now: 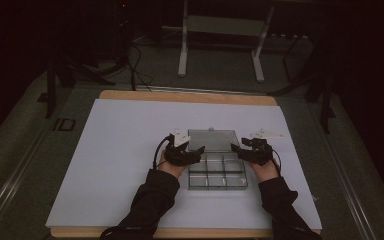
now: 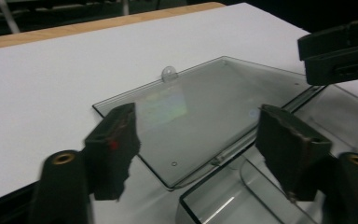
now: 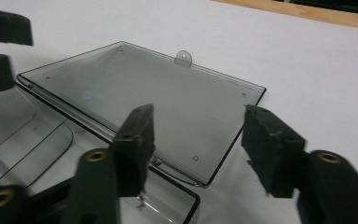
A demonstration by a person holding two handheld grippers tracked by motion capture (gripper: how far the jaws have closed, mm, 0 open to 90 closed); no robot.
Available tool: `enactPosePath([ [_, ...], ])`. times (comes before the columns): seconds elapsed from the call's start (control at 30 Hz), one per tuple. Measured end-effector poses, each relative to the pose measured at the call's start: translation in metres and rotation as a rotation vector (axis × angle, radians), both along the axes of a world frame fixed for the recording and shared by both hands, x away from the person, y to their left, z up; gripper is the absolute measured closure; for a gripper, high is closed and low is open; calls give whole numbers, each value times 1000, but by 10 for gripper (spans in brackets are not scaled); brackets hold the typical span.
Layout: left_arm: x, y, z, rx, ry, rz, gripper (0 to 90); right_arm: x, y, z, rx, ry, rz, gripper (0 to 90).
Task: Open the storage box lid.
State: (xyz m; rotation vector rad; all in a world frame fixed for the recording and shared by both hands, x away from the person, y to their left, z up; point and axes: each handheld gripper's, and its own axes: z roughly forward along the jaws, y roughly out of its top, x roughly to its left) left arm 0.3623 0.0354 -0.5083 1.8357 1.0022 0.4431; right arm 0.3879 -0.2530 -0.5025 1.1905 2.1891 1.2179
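High view: clear box [image 1: 217, 172] on bench [image 1: 130, 150], lid [image 1: 213, 140] flat behind.
Left claw [image 1: 199, 150]: wide, empty, box's left.
Right claw [image 1: 235, 148]: wide, empty, box's right.

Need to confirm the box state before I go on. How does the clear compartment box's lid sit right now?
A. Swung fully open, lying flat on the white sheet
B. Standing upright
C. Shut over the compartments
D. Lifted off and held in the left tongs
A: the lid lies flat behind the open compartments, with both tongs' jaws open and clear of it.
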Motion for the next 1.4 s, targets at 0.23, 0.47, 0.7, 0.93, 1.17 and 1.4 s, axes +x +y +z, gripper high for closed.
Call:
enactPosePath([
  [0.23, -5, -3, 7, 25, 5, -56, 77, 0, -1, 5, 22, -2, 17, 280],
  [0.47, -9, -3, 13, 12, -22, -99, 28, -4, -3, 11, 29, -14, 48, 169],
  [0.7, -13, -5, 15, 23, -29, -139, 28, -6, -3, 11, -7, -21, 66, 154],
  [0.93, -17, -4, 16, 17, -25, -180, 28, -8, -3, 13, -1, -21, 77, 155],
  [1.17, -27, 0, 17, 28, -25, -199, 28, -15, -1, 14, -11, -22, 107, 155],
  [1.4, -36, 8, 16, 25, -10, -215, 28, -24, -3, 15, -13, -15, 138, 155],
])
